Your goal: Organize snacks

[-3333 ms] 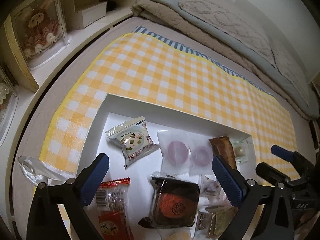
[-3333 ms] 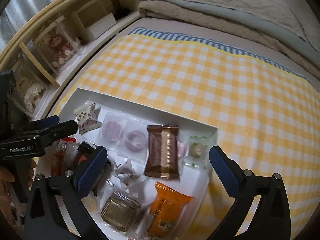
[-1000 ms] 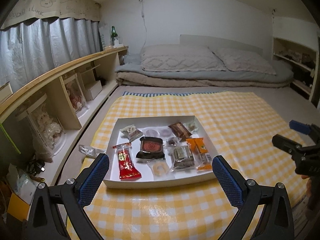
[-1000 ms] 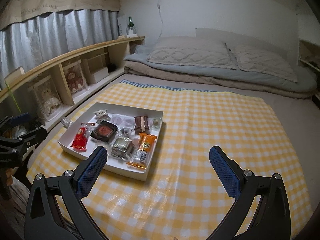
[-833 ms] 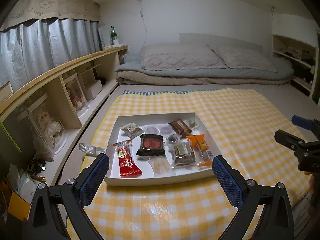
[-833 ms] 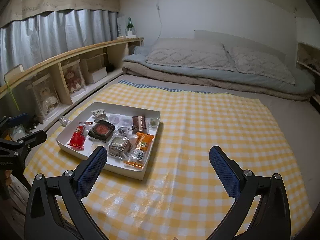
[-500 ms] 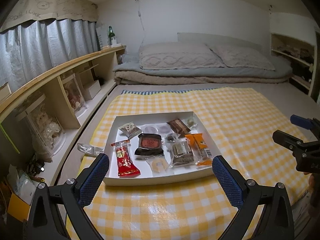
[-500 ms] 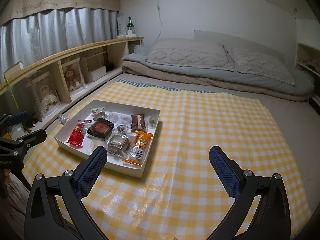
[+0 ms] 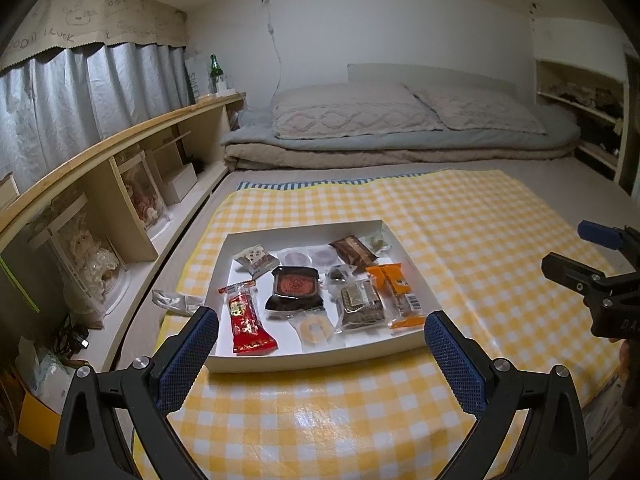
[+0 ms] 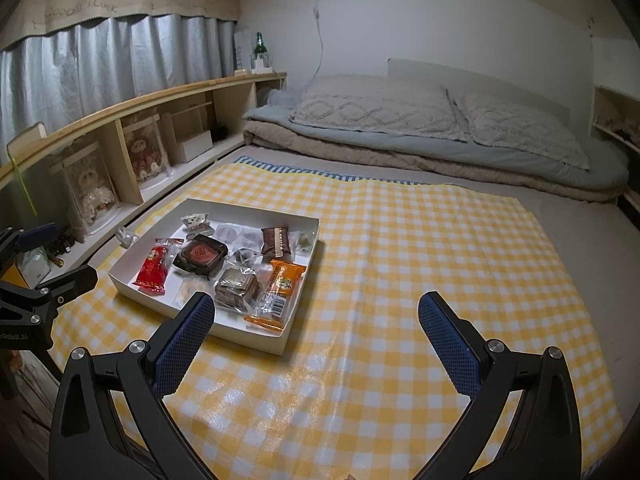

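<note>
Step in hand: judged from the layout, the sorting looks finished or paused; every snack seen lies inside the shallow white cardboard tray (image 9: 320, 354), and both grippers are held back from it, near the front edge of the yellow-and-white checked plastic cloth (image 9: 460, 216).

Left gripper (image 9: 322, 354): released, its blue-padded fingers (image 9: 188, 356) spread wide and holding nothing, aimed at the tray's near wall.

Tray position: on the left part of the cloth, near the wooden shelf unit (image 9: 132, 184); a crumpled clear wrapper (image 9: 174, 300) lies just outside its left wall.

Red foil snack packet (image 9: 245, 322): front left of the tray, long axis running near to far, slightly slanted.

Dark square pastry pack with a red round label (image 9: 295, 289): centre, flat, label up.

Clear-wrapped brown square cake (image 9: 358, 304): right of centre, flat.

Orange snack bar wrapper (image 9: 396, 292): along the right wall, long axis near to far, barcode end toward the camera.

Brown chocolate bar wrapper (image 9: 352, 250): back right, angled diagonally.

Right gripper (image 10: 316, 346): also released and empty, over bare cloth to the tray's right.

Next move: if any sorting remains, it probably calls for lowering one open gripper over a packet across its short side; the flat, slippery wrappers could slide on the tray floor.
</note>
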`<state>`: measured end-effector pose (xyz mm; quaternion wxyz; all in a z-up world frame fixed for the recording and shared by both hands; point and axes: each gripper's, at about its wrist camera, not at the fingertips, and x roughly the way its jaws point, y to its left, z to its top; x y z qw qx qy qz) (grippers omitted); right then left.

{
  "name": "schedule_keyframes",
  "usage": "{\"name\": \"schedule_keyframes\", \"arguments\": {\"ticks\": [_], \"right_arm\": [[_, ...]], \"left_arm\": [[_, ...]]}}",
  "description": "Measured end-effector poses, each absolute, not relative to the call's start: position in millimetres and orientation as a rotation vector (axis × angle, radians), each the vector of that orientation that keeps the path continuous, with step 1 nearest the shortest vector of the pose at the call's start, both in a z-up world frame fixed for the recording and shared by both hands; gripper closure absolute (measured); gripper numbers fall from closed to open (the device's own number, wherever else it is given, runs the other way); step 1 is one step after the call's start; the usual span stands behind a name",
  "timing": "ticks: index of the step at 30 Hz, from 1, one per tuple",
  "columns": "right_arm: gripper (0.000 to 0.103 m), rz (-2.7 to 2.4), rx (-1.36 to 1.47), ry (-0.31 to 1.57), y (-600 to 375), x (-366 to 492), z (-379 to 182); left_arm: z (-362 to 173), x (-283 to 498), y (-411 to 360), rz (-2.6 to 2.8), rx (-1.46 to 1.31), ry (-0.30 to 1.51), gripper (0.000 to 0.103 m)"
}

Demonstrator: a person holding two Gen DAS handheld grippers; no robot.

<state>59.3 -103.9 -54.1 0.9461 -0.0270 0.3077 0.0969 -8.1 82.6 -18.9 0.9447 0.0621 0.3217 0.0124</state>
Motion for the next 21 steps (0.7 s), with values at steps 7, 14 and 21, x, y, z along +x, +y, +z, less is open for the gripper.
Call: {"name": "schedule_keyframes", "arguments": {"ticks": [7,14,21], "right_arm": [[0.0,0.196,-0.054,0.629,-104.9,59.4,-54.4],[0.0,0.196,-0.054,0.629,-105.4,59.5,-54.5],[0.0,0.194,-0.052,0.628,-104.6,59.3,-54.2]], "left_arm": [[-18.3,-9.2,83.9,0.025,0.125,0.656,0.0],[-19.1,-8.9,83.5,0.022,0.125,0.656,0.0],[-19.8,-9.9,79.4,0.025,0.124,0.654,0.0]]}}
